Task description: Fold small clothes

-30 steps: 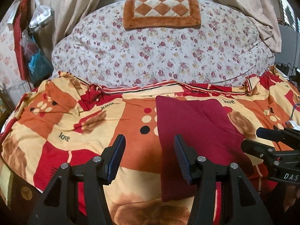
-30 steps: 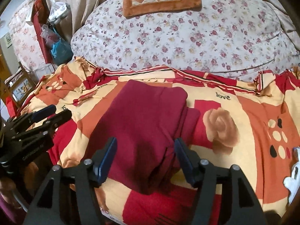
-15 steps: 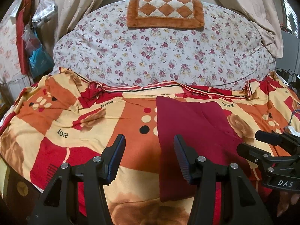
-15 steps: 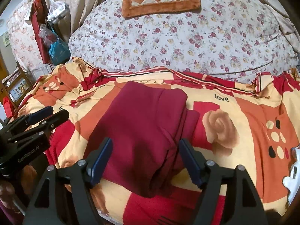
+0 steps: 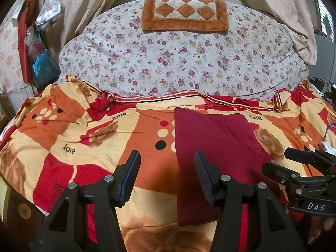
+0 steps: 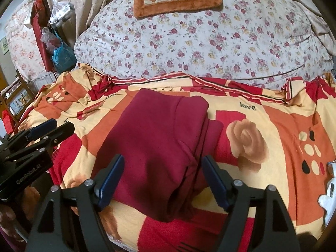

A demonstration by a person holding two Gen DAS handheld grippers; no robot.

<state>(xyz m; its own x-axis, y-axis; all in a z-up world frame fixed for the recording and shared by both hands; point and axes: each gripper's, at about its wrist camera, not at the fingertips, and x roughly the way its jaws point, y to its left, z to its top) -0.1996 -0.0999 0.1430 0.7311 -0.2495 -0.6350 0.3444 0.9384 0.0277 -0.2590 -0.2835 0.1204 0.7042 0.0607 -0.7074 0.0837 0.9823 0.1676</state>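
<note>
A dark red garment (image 5: 212,147) lies folded in a long rectangle on the orange, red and cream bedspread (image 5: 84,142). In the right wrist view the garment (image 6: 155,142) shows layered edges along its right side. My left gripper (image 5: 167,176) is open and empty, above the bedspread at the garment's left edge near its front end. My right gripper (image 6: 161,178) is open and empty, hovering over the garment's near end. Each gripper shows in the other's view, the right gripper (image 5: 298,161) at the right and the left gripper (image 6: 48,130) at the left.
A big floral quilt (image 5: 178,63) is heaped behind the bedspread, with an orange checked mat (image 5: 184,13) on top. Bags and a red cloth hang on a rack (image 5: 31,48) at the left. Curtains hang behind. A white object (image 6: 329,191) lies at the right edge.
Both grippers have drawn back and up a little from the garment, so more of the room shows. The right jaws have opened slightly wider. The garment has not moved.
</note>
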